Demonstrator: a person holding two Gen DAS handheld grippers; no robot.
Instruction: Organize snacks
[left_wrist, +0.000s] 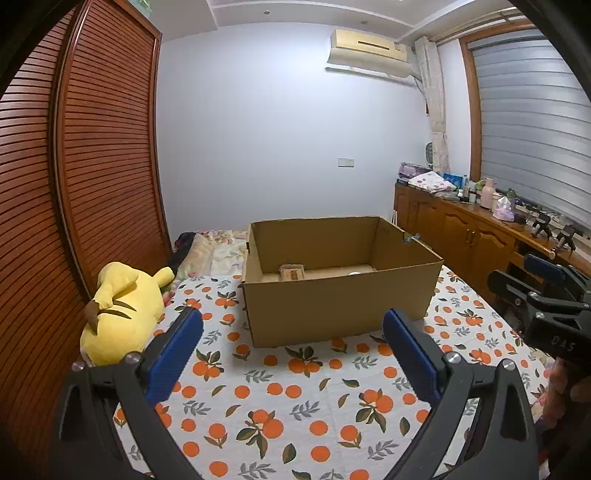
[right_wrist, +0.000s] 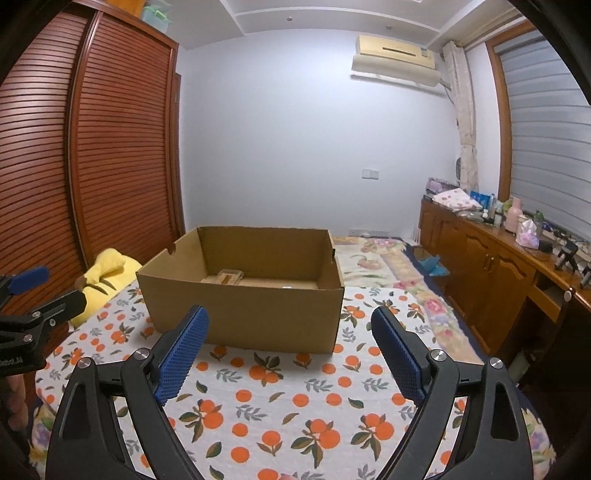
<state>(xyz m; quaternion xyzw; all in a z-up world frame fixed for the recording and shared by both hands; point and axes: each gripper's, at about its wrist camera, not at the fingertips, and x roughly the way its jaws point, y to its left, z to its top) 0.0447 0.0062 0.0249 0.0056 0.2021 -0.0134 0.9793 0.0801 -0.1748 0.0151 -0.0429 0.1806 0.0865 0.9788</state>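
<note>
An open cardboard box (left_wrist: 340, 295) stands on a bed cover with an orange-fruit print (left_wrist: 280, 398); it also shows in the right wrist view (right_wrist: 243, 306). Inside it lies a small tan packet (left_wrist: 291, 272), seen too in the right wrist view (right_wrist: 227, 277). My left gripper (left_wrist: 291, 354) is open and empty, held above the cover in front of the box. My right gripper (right_wrist: 290, 350) is open and empty, also in front of the box. The right gripper's body shows at the right edge of the left wrist view (left_wrist: 546, 295); the left gripper's body shows at the left edge of the right wrist view (right_wrist: 33, 306).
A yellow plush toy (left_wrist: 122, 310) lies left of the box against a louvred wooden wardrobe (left_wrist: 92, 166). A wooden sideboard (left_wrist: 461, 229) with bottles and clutter runs along the right wall under a window blind. A floral quilt (right_wrist: 384, 258) lies behind the box.
</note>
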